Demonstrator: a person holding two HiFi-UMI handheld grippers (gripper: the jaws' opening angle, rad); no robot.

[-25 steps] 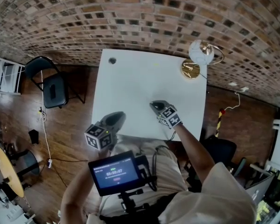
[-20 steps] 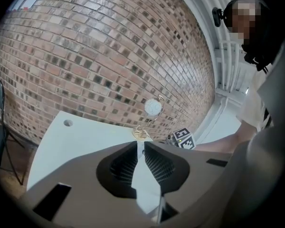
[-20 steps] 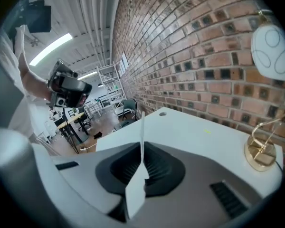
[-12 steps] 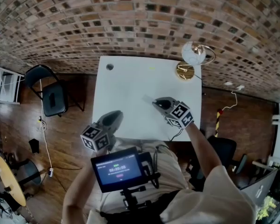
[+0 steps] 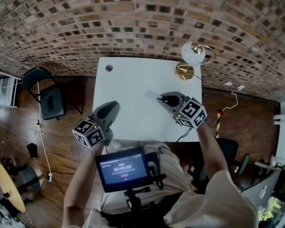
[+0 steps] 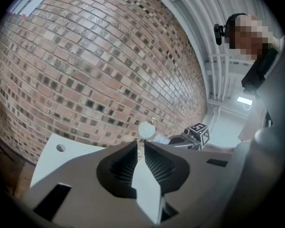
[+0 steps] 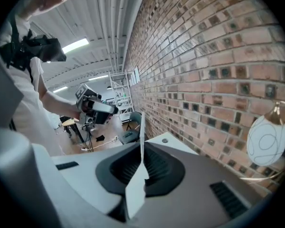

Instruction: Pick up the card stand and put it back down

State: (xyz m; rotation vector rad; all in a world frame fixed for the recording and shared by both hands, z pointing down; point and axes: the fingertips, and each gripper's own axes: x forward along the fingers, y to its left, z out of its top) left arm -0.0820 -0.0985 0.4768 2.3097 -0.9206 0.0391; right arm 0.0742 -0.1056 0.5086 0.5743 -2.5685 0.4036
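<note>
A chair (image 5: 50, 99) stands left of the table (image 5: 128, 80). The left gripper (image 5: 112, 107), jaws together and empty, hangs over the near-left edge. The white top is open. The right gripper (image 5: 161, 99) pinches the card stand (image 5: 152, 94) over mid-table, where it shows thin and faint. A lamp (image 5: 192, 56) crowds the far-right corner by the brick wall (image 5: 133, 23).

The screen (image 5: 122, 167) at the person's chest shows a row of digits like a timer, too small to read. The cube (image 5: 88, 133) on the left gripper (image 5: 112, 107) and the cube (image 5: 192, 113) on the right gripper (image 5: 160, 98) bear black-and-white square code markers, without letters. Nothing else is legible.
</note>
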